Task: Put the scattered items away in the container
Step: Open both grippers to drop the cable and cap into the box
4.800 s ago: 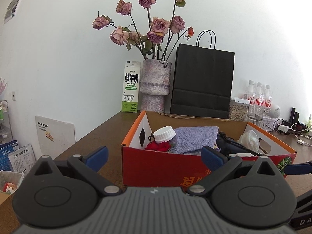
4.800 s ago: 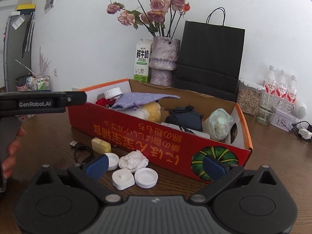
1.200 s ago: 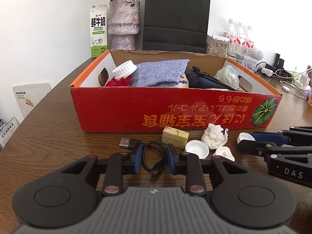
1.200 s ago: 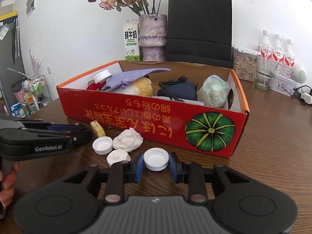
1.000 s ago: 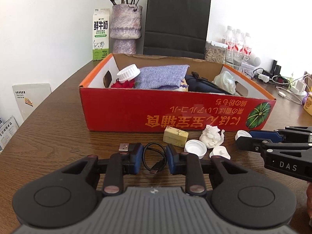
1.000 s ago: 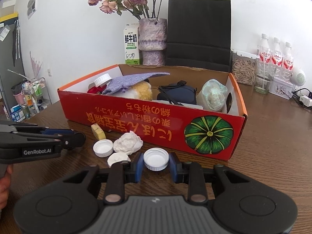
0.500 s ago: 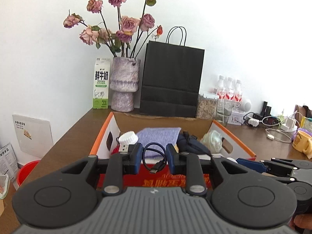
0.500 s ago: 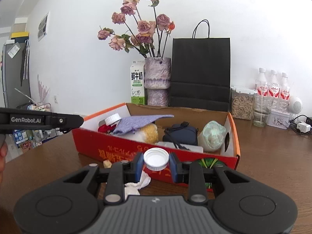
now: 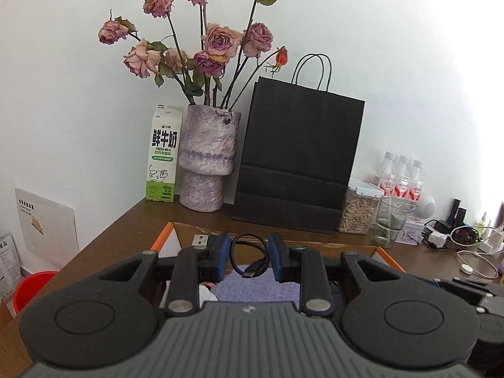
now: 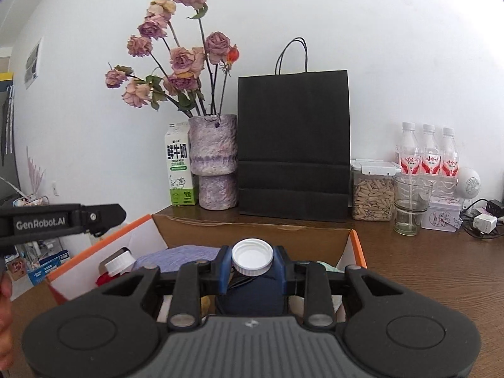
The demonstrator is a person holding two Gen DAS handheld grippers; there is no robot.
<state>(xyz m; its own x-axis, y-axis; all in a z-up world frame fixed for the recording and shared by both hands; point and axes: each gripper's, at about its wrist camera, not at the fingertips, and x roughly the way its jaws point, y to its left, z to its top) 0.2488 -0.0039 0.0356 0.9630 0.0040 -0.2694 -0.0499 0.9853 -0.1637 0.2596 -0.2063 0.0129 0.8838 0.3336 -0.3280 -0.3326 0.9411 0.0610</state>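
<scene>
My left gripper (image 9: 249, 260) is shut on a coiled black USB cable (image 9: 252, 258), held in the air above the open cardboard box (image 9: 352, 245). A purple cloth (image 9: 252, 286) lies in the box right under the cable. My right gripper (image 10: 252, 266) is shut on a white bottle cap (image 10: 252, 256), also over the box (image 10: 252, 231), above a dark blue pouch (image 10: 252, 296). In the right wrist view the left gripper (image 10: 107, 215) shows from the side at the left, over the box's orange-edged left wall. A white-capped bottle (image 10: 118, 264) rests inside by that wall.
Behind the box stand a milk carton (image 9: 163, 157), a purple vase (image 9: 208, 160) of dried roses, a black paper bag (image 9: 299, 163), a jar of seeds (image 10: 373, 193), a glass (image 10: 411, 204) and water bottles (image 10: 426, 151). Chargers and cables (image 9: 466, 242) lie at the right.
Both grippers rose off the table with the cable and the cap held, and moved forward over the box. The loose items on the table dropped out of view.
</scene>
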